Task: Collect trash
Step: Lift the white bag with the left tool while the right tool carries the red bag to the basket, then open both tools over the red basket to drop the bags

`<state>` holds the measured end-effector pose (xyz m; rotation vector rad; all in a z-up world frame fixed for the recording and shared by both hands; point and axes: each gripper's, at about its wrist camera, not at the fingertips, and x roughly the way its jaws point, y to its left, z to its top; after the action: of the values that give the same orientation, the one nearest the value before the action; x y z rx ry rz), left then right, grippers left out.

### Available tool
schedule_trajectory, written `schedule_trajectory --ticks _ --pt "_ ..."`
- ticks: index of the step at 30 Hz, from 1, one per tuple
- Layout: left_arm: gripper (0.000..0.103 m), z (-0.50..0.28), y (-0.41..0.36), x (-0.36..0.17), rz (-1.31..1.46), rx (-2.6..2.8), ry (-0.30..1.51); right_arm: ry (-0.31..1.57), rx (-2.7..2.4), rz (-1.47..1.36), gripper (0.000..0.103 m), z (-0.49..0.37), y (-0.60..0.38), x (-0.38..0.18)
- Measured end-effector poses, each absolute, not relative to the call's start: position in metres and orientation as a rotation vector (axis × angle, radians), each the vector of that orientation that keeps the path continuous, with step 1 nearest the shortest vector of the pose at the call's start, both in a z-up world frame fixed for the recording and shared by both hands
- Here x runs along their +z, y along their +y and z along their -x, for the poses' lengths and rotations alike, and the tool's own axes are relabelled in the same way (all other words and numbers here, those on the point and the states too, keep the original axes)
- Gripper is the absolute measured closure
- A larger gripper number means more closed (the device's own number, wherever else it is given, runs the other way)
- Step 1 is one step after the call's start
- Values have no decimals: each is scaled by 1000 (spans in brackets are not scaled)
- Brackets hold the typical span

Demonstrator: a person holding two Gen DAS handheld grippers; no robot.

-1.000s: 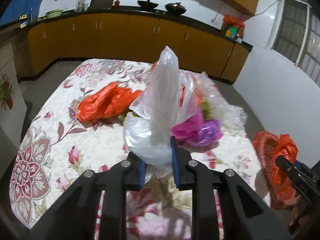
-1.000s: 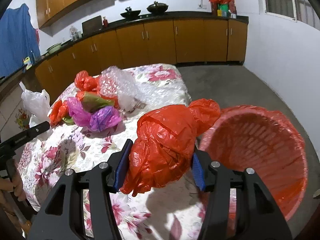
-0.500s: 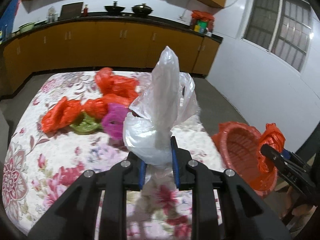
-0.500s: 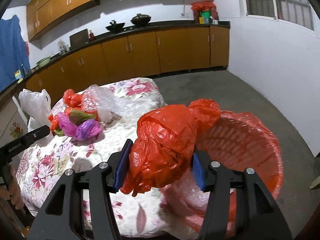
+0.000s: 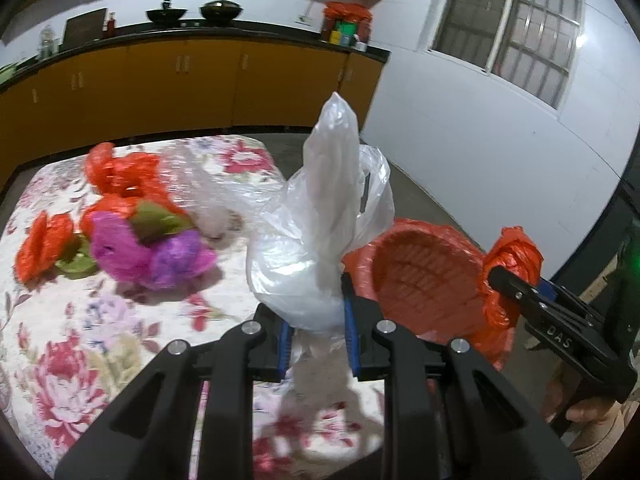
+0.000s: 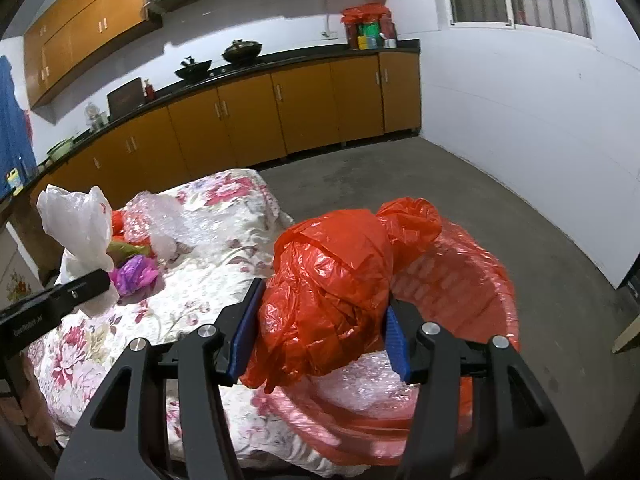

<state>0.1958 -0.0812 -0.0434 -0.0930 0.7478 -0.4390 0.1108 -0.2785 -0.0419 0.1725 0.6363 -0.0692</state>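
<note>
My left gripper point(image 5: 316, 336) is shut on a crumpled white plastic bag point(image 5: 324, 240), held above the table's right edge. My right gripper point(image 6: 318, 338) is shut on a bunched red plastic bag point(image 6: 332, 288), held over the near rim of the red mesh basket point(image 6: 472, 280). That basket point(image 5: 424, 280) stands beside the table on the right, with clear bubble wrap lying in its near side. In the left wrist view the right gripper point(image 5: 508, 280) with its red bag point(image 5: 514, 256) hangs at the basket's right side. The white bag point(image 6: 80, 224) shows at the left of the right wrist view.
On the floral tablecloth point(image 5: 80, 340) lie red bags point(image 5: 120, 172), purple bags point(image 5: 152, 252), a green one point(image 5: 152, 220) and clear bubble wrap point(image 6: 160, 220). Orange cabinets point(image 6: 280, 116) under a black counter line the back wall. Bare concrete floor point(image 6: 480, 200) spreads to the right.
Both grippers have swung to the right with their bags. The basket has come nearer the middle of the left wrist view, and the red bag now hangs over the basket's rim.
</note>
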Motion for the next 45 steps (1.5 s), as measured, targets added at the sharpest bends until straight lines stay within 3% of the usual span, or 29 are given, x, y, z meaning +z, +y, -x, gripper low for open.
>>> schedule_trajectory --ticks 31,45 --pt "80 -213 -206 -61 19 -662 842 583 -155 -261 48 -107 -349 -30" --pt "64 -226 -210 -84 36 -658 901 596 -152 -304 40 -109 -361 -34"
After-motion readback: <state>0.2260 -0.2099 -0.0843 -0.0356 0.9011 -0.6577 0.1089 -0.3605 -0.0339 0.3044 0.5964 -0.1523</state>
